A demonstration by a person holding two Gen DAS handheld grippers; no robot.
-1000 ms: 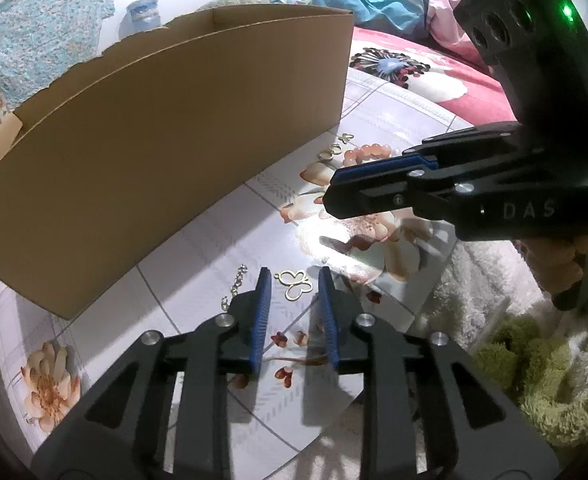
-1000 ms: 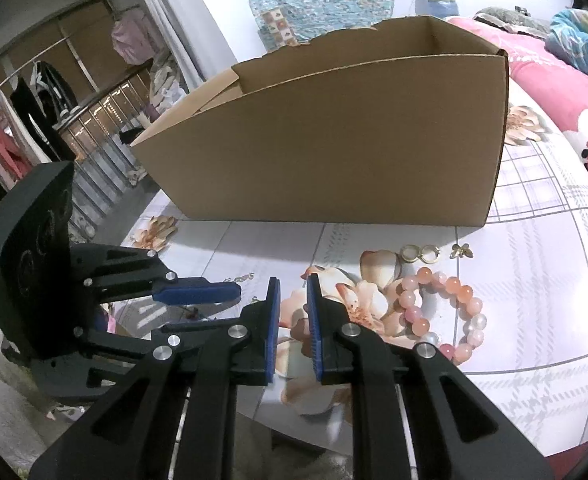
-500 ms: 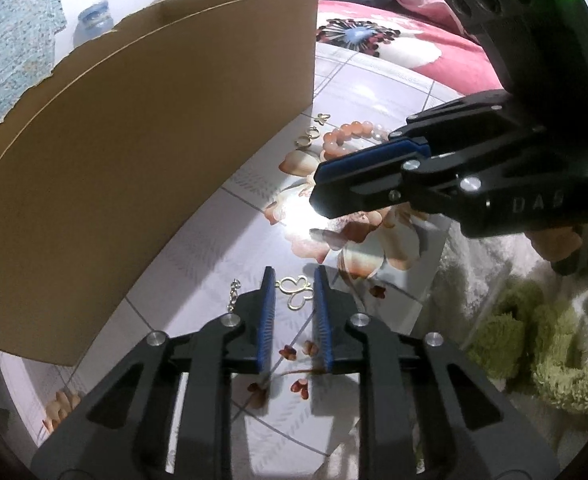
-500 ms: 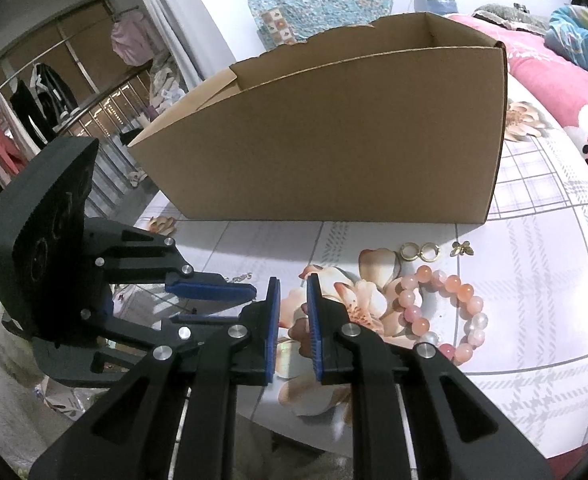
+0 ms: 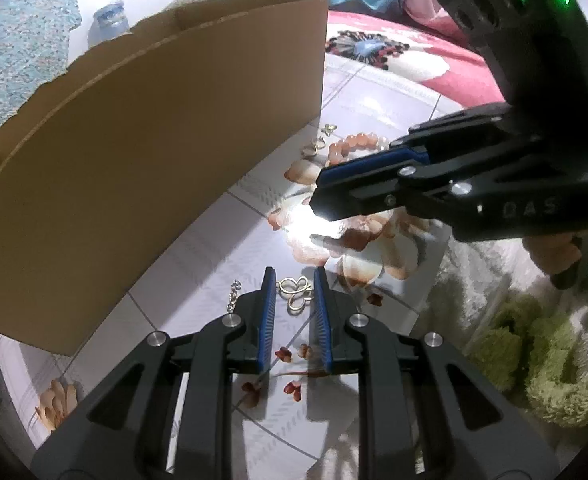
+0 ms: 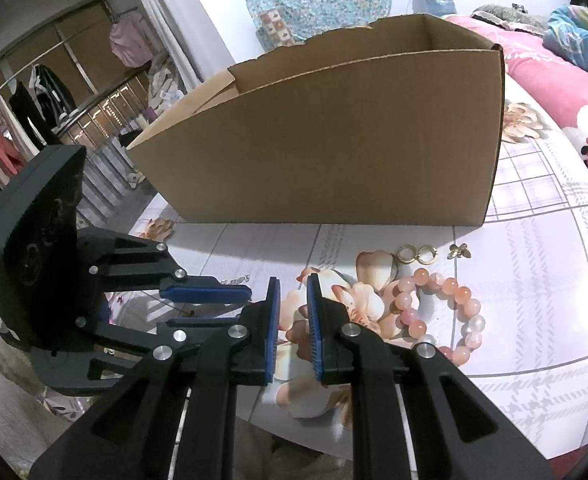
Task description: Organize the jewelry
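Gold butterfly pendant (image 5: 295, 293), lower centre, now sits between the left gripper (image 5: 294, 300), whose narrowed jaws seemingly don't yet pinch it; right gripper (image 6: 293, 320) idles, grasping nothing.

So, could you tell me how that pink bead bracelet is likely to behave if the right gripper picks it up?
The bead bracelet is a loop of separate round beads, so it would probably sag and dangle rather than hold its shape. The beads look smooth and glossy, so they may slip between the pads. Pushed, it would likely slide or deform on the tablecloth.
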